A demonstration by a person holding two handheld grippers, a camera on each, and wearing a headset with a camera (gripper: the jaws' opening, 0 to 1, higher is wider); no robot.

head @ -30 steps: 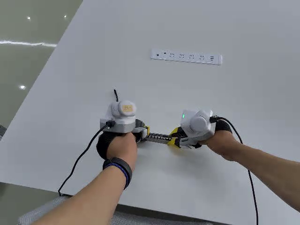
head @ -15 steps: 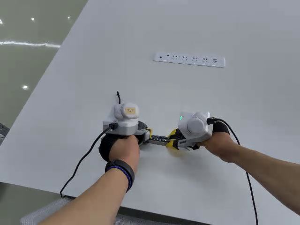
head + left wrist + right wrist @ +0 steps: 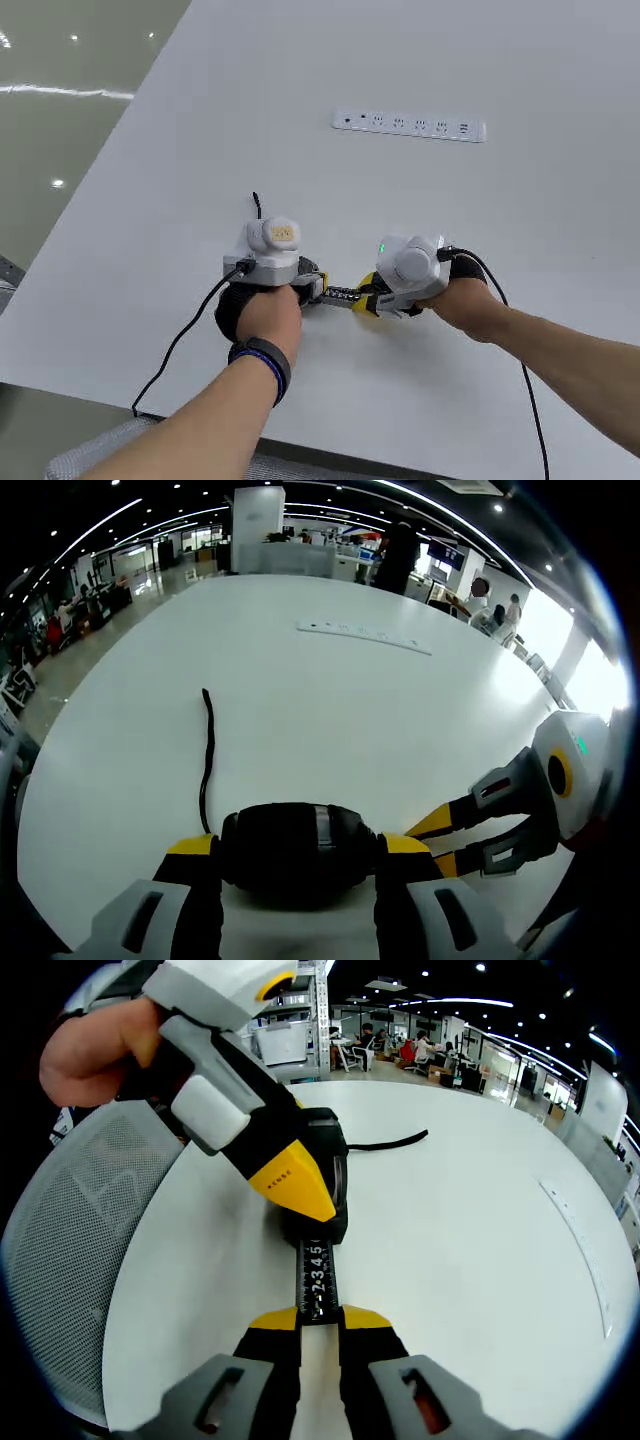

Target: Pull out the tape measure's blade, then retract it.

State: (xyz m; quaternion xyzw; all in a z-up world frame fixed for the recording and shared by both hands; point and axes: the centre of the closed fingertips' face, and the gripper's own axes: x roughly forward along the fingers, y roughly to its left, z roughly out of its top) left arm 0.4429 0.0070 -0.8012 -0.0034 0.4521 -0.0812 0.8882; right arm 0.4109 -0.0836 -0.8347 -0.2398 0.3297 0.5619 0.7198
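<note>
Clamping the tape measure (image 3: 285,830) by its black case, the left tongs (image 3: 297,848) are pressing their yellow-tipped jaws against either side of it, just above the white worktop (image 3: 250,120). In the right gripper view the right tongs (image 3: 318,1322) are pinching together on the end of the blade (image 3: 316,1278). A short length of blade is showing between the jaws and the mouth of the case, with black numerals running along it.

From the head view the two tongs are facing each other near the front edge of the worktop. The left one is sitting at the left and the right one at the right, with the short stretch of blade bridging the gap between them. A hand (image 3: 265,315) with a dark wristband (image 3: 262,352) is holding the left tongs, and another hand (image 3: 470,300) is holding the right.

A white power strip (image 3: 408,125) is lying flat well beyond them, toward the far side of the worktop. A thin black cable (image 3: 206,750) is trailing across the surface just beyond the case. A grey mesh chair back (image 3: 90,1260) is sitting at the near edge of the worktop.
</note>
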